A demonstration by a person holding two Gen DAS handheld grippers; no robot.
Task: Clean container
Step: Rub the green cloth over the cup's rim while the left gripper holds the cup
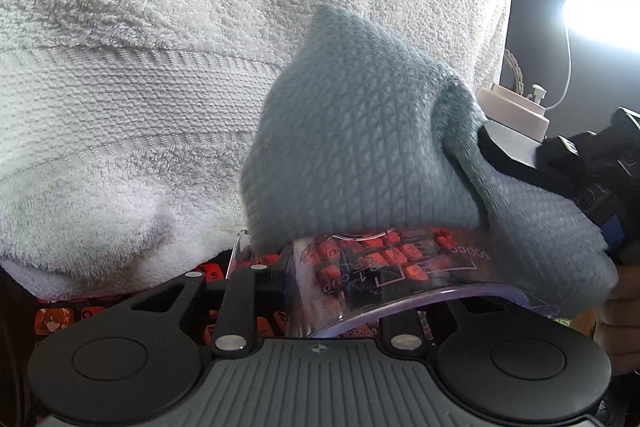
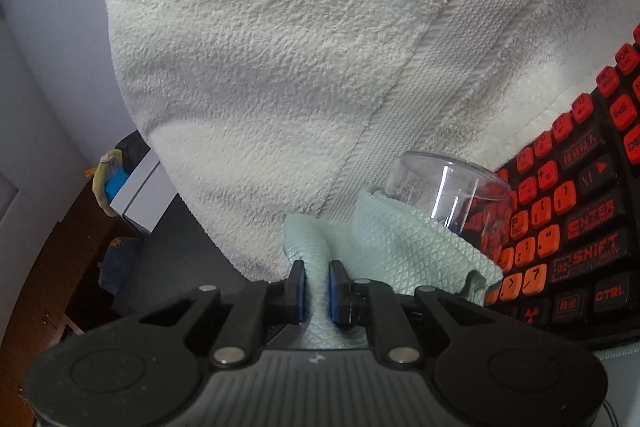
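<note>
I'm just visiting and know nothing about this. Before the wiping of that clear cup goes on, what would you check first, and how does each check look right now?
1. Cloth gripped: ok. The right hand-held gripper is shut on the pale green cloth.
2. Cup held: cannot tell. The clear measuring cup sits at the left hand-held gripper, but its fingertips are hidden behind the plastic.
3. Cloth meets cup: ok. It drapes over the cup's wall and rim.
4. Cup visibly clean: cannot tell. Keyboard reflections hide any marks.
5. Keyboard protected: not ok. The white towel covers only part; the red keys near the cup are bare.
</note>
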